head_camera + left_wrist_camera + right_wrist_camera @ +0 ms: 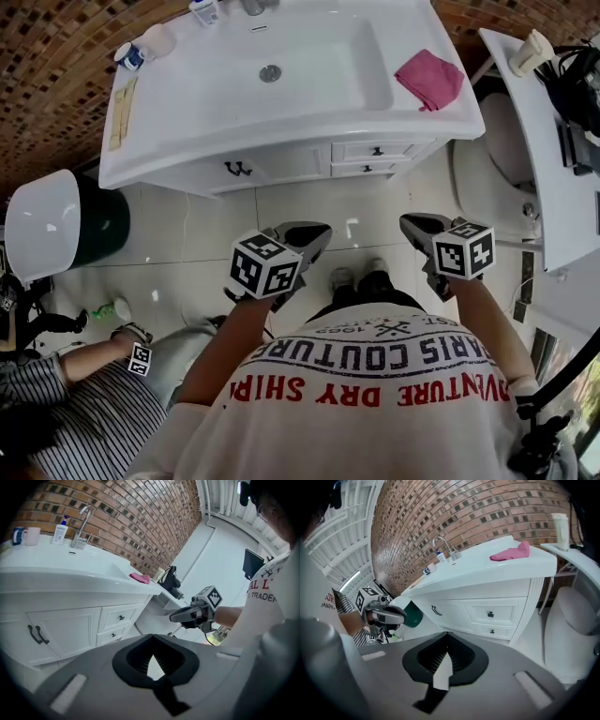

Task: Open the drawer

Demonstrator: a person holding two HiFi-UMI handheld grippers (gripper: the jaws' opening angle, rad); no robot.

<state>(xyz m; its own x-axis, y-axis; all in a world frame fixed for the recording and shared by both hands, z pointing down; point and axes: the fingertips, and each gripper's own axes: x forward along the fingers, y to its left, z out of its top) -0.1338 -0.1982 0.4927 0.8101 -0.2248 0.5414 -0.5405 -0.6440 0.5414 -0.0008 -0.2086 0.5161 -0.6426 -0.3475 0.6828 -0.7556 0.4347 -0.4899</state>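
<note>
We hold two tongs, left tongs [312, 236] and right tongs [419, 227], both clenched on nothing, the left as far as its dim view shows. Ahead of both, well apart, are two shut drawers: top drawer [506, 612] over lower drawer [504, 632]. One cloth [429, 79] lies beyond, rightward.

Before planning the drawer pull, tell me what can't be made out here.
Faucet: head view, cut off by the top edge.
Upper drawer and lower drawer: closed fronts hide any contents.
Soap bottle label: left gripper view, too small.
Toilet: head view, partly hidden by white shelf.
</note>
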